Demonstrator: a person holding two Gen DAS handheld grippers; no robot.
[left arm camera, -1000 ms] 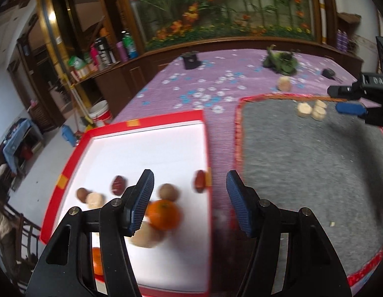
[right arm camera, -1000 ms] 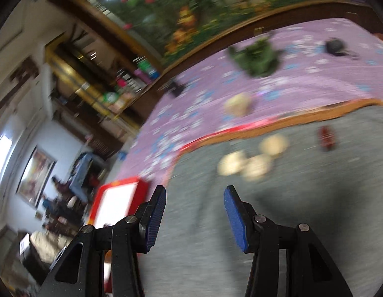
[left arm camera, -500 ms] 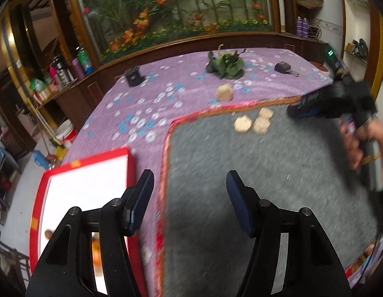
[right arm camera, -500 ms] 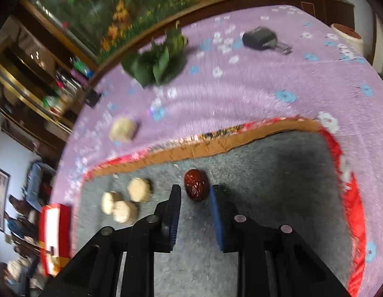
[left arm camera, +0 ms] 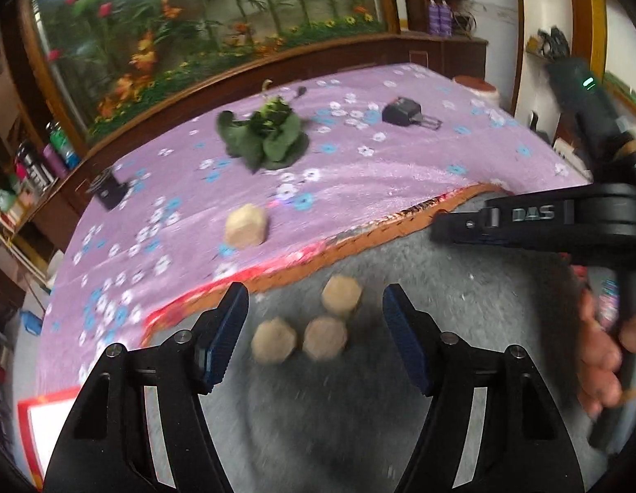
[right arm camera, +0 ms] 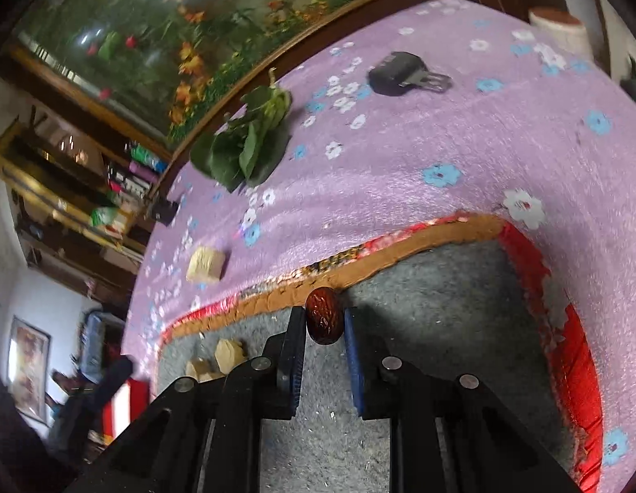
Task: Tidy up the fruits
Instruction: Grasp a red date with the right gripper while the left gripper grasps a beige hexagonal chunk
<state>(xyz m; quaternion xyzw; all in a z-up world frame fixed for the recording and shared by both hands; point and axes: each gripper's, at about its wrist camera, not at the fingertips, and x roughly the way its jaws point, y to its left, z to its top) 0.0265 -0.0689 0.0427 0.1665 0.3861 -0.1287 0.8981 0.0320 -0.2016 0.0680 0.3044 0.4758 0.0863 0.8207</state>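
Fingers of right gripper [right arm camera: 324, 324] clamp red date [right arm camera: 323, 315]; left gripper [left arm camera: 315, 330] fingers spread wide.

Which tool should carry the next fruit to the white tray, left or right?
Right. The right tool already has its fingers closed on the red date at the grey mat's far edge. The left tool is open and holds nothing, with only the three tan blocks ahead of it.
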